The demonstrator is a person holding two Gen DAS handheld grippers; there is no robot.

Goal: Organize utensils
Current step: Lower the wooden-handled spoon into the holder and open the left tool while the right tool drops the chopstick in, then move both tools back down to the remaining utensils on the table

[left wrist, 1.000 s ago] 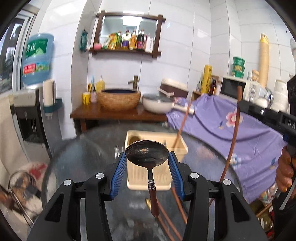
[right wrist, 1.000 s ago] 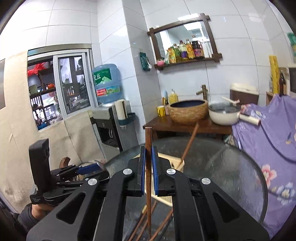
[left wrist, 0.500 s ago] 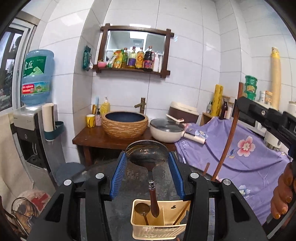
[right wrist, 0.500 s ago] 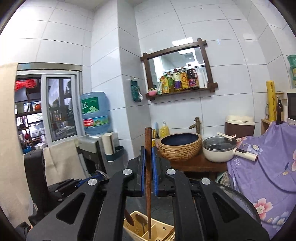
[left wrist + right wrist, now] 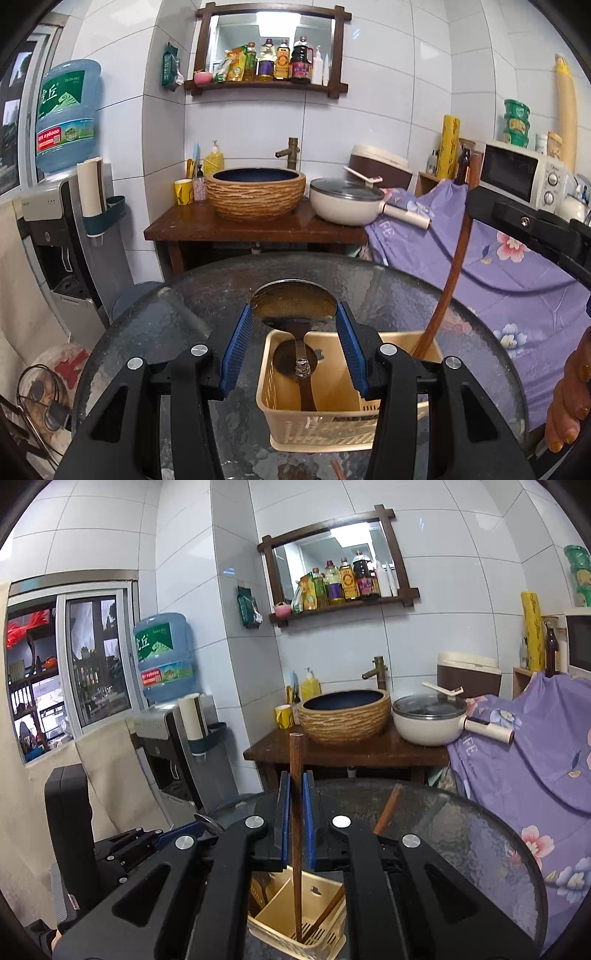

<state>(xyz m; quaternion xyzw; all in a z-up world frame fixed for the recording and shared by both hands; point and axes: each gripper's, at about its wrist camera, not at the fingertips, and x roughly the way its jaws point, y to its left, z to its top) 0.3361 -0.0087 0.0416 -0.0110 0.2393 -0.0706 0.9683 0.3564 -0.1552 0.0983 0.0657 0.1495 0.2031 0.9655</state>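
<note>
Left gripper (image 5: 294, 345), blue pads: closed onto the rim of a dark metal ladle's bowl (image 5: 293, 304), which fills the gap between the jaws; its handle (image 5: 306, 387) hangs down w/ the end already inside the left compartment of the beige plastic utensil caddy (image 5: 321, 424), beside another spoon bowl in there. Caddy sits on the round dark glass table (image 5: 207, 295). Right of that, right gripper (image 5: 296, 819): jaws nearly together, pinching a long brown wooden chopstick (image 5: 296, 849) approx upright, tip down at the slotted floor of the caddy's right compartment, where another chopstick (image 5: 384, 814) leans on the rim. Step in hand, I'd say: both utensils being dropped into the holder. Next prob needs both sets of jaws to part so ladle & stick settle, then a straight lift clear w/o snagging the leaning stick or tipping the light caddy.
</note>
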